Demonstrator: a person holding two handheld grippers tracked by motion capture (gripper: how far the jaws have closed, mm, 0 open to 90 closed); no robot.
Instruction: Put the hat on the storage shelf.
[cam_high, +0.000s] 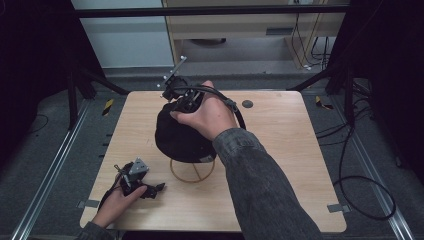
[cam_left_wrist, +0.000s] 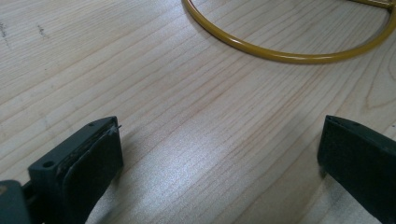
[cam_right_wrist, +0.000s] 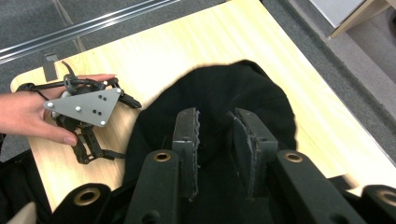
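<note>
Pale wood grain runs across the square light-wood table (cam_high: 280, 165), which carries everything in hand. Near its middle sits a black, dome-shaped fabric cap (cam_high: 172, 135), draped over a stand whose thin yellow metal ring base (cam_high: 192, 176) rests flat on the wood just in front of it — the same ring curves across the top of the left gripper view (cam_left_wrist: 289, 57).

The right hand (cam_high: 207, 116), in a grey denim sleeve (cam_high: 260, 185), reaches from the near edge to the crown of the cap. Its black two-jaw right gripper (cam_right_wrist: 215, 149) points down at the crown, the jaws standing a narrow gap apart with the dark cloth right below and between them; whether the pads actually pinch the fabric cannot be told from these frames.

The left hand (cam_high: 114, 204) lies on the table near its front left corner, well apart from the cap. The black left gripper (cam_left_wrist: 219, 158) it carries, topped by a grey three-cornered plate (cam_right_wrist: 85, 107), rests close to the wood with jaws spread wide — released, bare table between them.
</note>
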